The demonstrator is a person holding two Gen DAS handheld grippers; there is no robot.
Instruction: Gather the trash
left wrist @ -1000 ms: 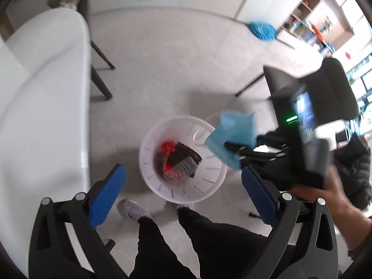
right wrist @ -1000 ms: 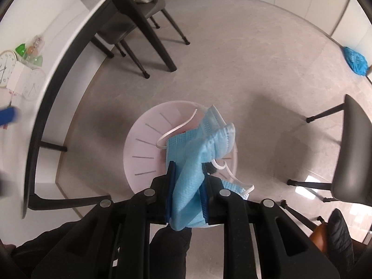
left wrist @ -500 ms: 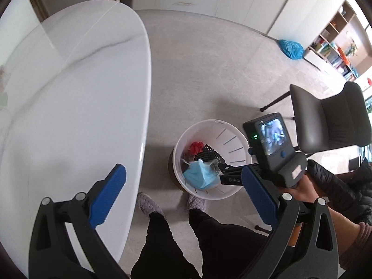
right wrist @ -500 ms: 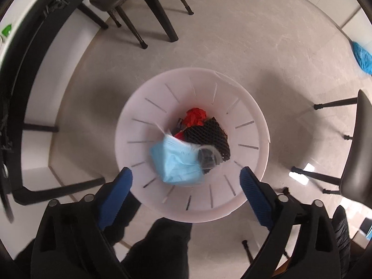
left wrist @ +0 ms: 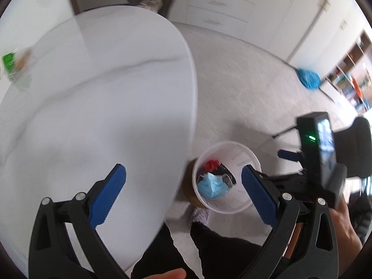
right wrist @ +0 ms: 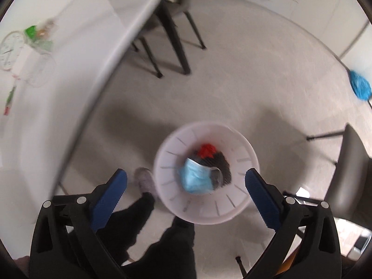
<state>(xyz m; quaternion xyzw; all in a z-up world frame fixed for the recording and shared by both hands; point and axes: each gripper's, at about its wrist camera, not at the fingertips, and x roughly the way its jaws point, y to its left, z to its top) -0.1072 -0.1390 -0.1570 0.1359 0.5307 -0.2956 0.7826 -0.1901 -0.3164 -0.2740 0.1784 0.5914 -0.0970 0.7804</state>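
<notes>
A white slotted bin (right wrist: 220, 211) stands on the floor beside the table. A blue face mask (right wrist: 196, 177) lies loose in it on top of a red scrap (right wrist: 207, 150) and a black mesh piece (right wrist: 224, 162). My right gripper (right wrist: 186, 174) hangs above the bin. Its jaws are opening wide and nothing is between them. In the left wrist view the bin (left wrist: 232, 143) and the mask (left wrist: 212, 186) show past the table's edge. My left gripper (left wrist: 183, 172) is open and empty, partly over the white table (left wrist: 93, 93).
On the table lie a green packet (right wrist: 31, 31) and a white clock (right wrist: 9, 48). Dark chairs stand at the table (right wrist: 176, 11) and to the right (right wrist: 353, 162). A blue bag (right wrist: 360, 86) lies on the floor. The person's legs (right wrist: 176, 244) are beside the bin.
The right gripper opened and let go of the blue mask, which fell into the bin. Both grippers rose, and the left one swung over the table.
</notes>
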